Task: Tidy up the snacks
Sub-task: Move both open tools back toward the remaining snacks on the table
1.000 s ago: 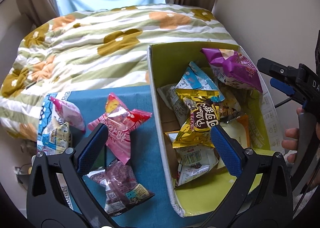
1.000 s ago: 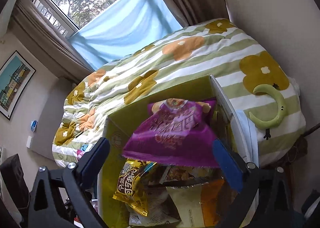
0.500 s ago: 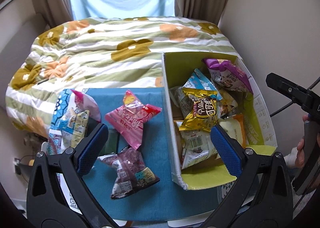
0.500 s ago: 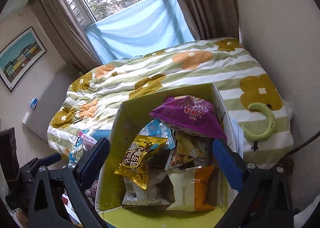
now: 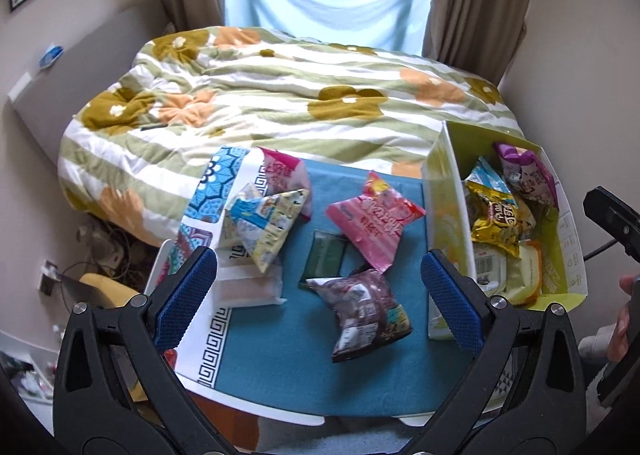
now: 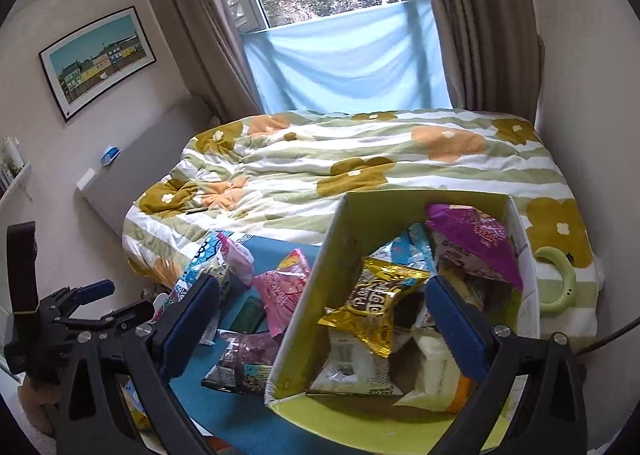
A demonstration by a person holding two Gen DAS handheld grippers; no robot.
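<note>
Little can be read. The gold snack bag (image 6: 370, 305) in the yellow box (image 6: 308, 295), just ahead of the right gripper (image 6: 320, 329), carries large white Korean-looking letters on a brown oval, too warped to spell out. The pink bag (image 5: 374, 221) ahead of the left gripper (image 5: 320, 291) shows red characters, illegible. A barcode (image 5: 485, 266) sits on a white packet in the box; its digits are too small.

My table's blue cloth (image 5: 280, 367) fills the lower centre, carrying a pink snack bag (image 5: 374, 217), a dark purple bag (image 5: 366, 311), a flat green packet (image 5: 326, 259), and the yellow-green box (image 5: 444, 223) at right.
</note>
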